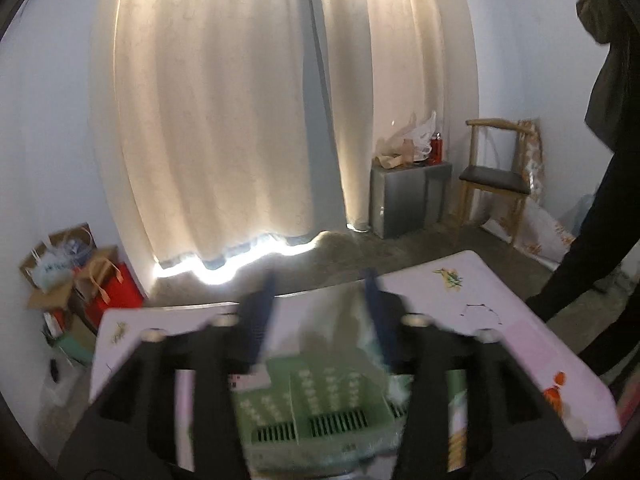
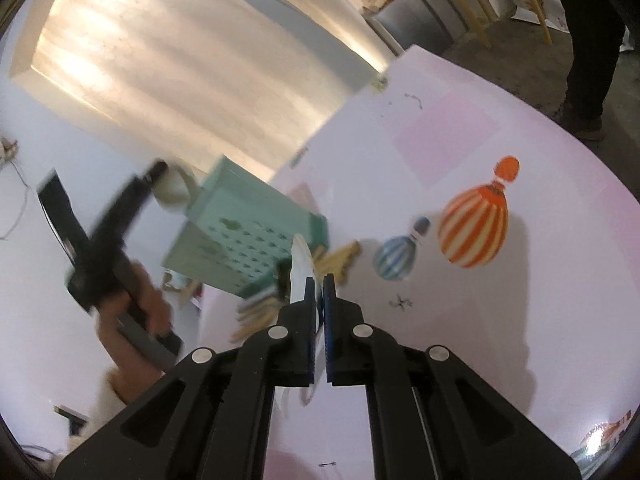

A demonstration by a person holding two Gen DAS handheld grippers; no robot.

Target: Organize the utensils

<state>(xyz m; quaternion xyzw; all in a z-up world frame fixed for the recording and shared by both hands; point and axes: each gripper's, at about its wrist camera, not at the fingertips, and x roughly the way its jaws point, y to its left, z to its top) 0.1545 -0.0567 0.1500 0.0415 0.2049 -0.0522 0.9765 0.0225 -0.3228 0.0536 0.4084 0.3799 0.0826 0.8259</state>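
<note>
The left claw (image 1: 320,292) stands wide, its blue-padded fingers spread and holding nothing, blurred above a pale green plastic utensil basket (image 1: 320,408). The basket is a boxy thing with thin dividing walls, perforated panels and slotted vents along its lower edge. It sits on the counter (image 1: 500,312), which is covered in smooth, glossy pink sheeting printed with small motifs.

In the right wrist view the right claw (image 2: 319,292) is narrowed onto a thin white utensil (image 2: 301,270); its flat, rounded, glossy end juts past the blue pads, and what kind of utensil it is cannot be told. It is held just beside the basket's near corner (image 2: 256,236). A loose heap of tan, stick-like utensils (image 2: 336,262) lies on the counter beside that corner, too blurred to identify. Printed striped balloons, one orange (image 2: 474,226) and one blue (image 2: 396,258), decorate the sheeting to the right.

Cream, softly pleated curtains (image 1: 224,120) hang behind.
</note>
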